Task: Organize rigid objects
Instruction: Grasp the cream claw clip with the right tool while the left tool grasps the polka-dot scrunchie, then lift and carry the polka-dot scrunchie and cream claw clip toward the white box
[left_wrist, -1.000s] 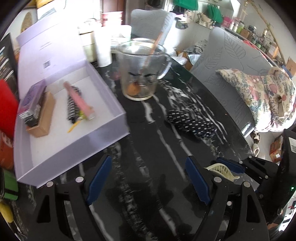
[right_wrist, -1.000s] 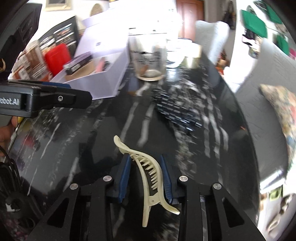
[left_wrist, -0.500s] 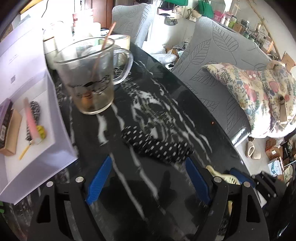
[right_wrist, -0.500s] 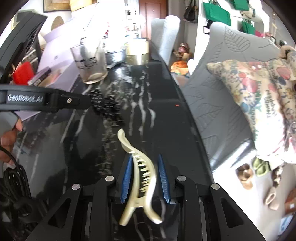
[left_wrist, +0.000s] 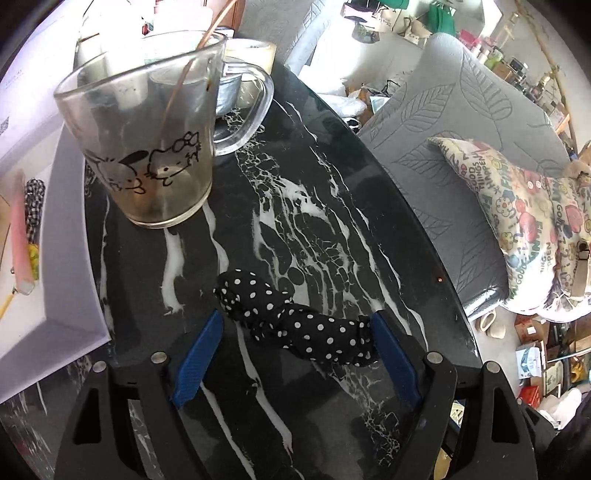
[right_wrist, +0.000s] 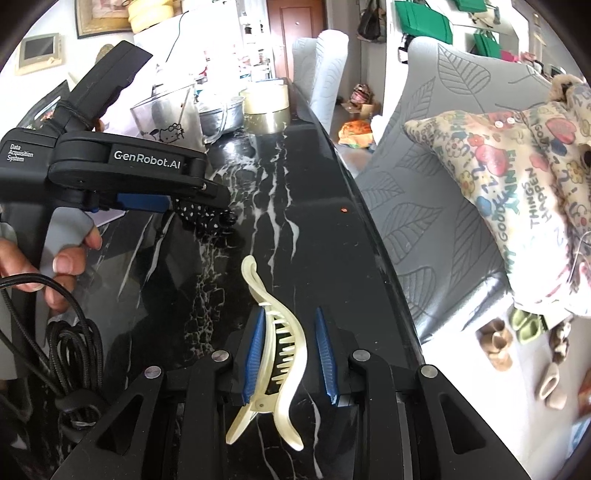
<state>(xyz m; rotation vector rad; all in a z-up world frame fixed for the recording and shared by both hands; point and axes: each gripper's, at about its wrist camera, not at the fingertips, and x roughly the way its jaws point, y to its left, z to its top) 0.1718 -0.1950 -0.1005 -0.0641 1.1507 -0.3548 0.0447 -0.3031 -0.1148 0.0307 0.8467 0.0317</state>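
While we hold the left gripper over the black white-veined marble table, its blue-padded jaws stand wide apart around the black polka-dot fabric hair clip, which lies flat on the stone; its right end touches the right pad while the left pad stays clear. Our right gripper carries the cream plastic claw hair clip between its narrowed jaws, leaning on the left pad with a gap at the right. Far left stand a clear glass cartoon mug and a shallow white cardboard box.
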